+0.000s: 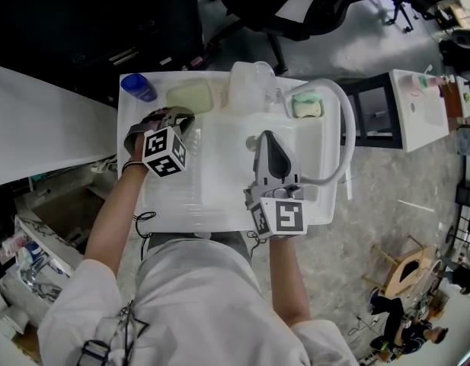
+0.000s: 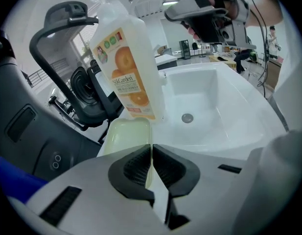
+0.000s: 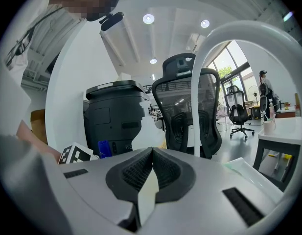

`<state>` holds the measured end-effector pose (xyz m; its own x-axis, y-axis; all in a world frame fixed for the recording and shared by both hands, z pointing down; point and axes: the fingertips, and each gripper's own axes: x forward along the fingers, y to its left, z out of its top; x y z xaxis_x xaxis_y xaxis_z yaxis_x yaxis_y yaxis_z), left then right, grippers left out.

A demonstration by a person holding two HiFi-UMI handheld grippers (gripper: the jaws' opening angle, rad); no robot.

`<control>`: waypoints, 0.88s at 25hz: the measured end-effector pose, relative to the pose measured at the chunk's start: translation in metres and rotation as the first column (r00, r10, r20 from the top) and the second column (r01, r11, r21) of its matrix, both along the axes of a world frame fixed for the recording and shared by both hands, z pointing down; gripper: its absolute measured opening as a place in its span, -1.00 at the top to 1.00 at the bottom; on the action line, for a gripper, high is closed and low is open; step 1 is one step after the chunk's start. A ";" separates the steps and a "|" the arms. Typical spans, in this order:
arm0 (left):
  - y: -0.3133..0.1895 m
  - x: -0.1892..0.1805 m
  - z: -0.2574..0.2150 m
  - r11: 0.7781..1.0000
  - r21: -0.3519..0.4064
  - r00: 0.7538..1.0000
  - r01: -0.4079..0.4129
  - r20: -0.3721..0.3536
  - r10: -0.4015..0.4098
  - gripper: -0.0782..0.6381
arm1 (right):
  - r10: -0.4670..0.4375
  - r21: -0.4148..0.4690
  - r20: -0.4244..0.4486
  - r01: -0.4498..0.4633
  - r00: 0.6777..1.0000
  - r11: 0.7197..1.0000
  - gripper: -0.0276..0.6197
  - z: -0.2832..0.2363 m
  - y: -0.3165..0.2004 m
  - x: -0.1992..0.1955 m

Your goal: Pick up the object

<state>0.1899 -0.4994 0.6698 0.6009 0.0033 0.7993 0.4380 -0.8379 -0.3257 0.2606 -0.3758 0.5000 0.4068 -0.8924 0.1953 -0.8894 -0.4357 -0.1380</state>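
A translucent detergent bottle (image 2: pixel 128 67) with an orange-fruit label stands upright at the back of the white sink unit (image 1: pixel 219 197), and shows from above as the bottle (image 1: pixel 250 86) in the head view. A pale yellow tray (image 2: pixel 126 136) lies in front of it, just beyond my left gripper (image 2: pixel 151 148), whose jaws are shut and empty. From the head view the left gripper (image 1: pixel 174 118) hovers over the counter's left part, short of the tray (image 1: pixel 190 96). My right gripper (image 1: pixel 266 139) is over the basin, shut on nothing, and in its own view the gripper (image 3: pixel 152 153) points level, past the faucet.
A white arched faucet (image 1: pixel 343 139) curves over the basin's right side. A green sponge in a dish (image 1: pixel 306 107) sits at the back right, and a blue cap (image 1: pixel 138 87) at the back left corner. The drain (image 2: pixel 188 117) marks the basin floor. An office chair (image 3: pixel 182 111) stands behind the sink.
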 end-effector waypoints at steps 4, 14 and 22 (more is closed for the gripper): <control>0.005 -0.002 -0.019 1.000 -0.014 0.999 0.026 -0.045 -0.026 0.70 | -0.006 0.011 -0.008 0.006 1.000 1.000 0.90 -0.007 0.003 -0.004; 0.020 -0.021 -0.075 0.989 -0.074 0.974 0.128 -0.178 -0.139 0.70 | -0.026 0.033 -0.026 0.026 0.999 0.999 0.90 -0.025 0.018 -0.023; 0.035 -0.046 -0.129 0.975 -0.098 0.929 0.200 -0.298 -0.220 0.70 | -0.058 0.061 -0.027 0.060 0.998 0.996 0.90 -0.046 0.032 -0.038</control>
<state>0.1439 -0.4640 0.5411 0.8084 -0.1038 0.5794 0.1377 -0.9237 -0.3576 0.2223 -0.3441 0.4540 0.3573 -0.9250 0.1295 -0.9167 -0.3739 -0.1408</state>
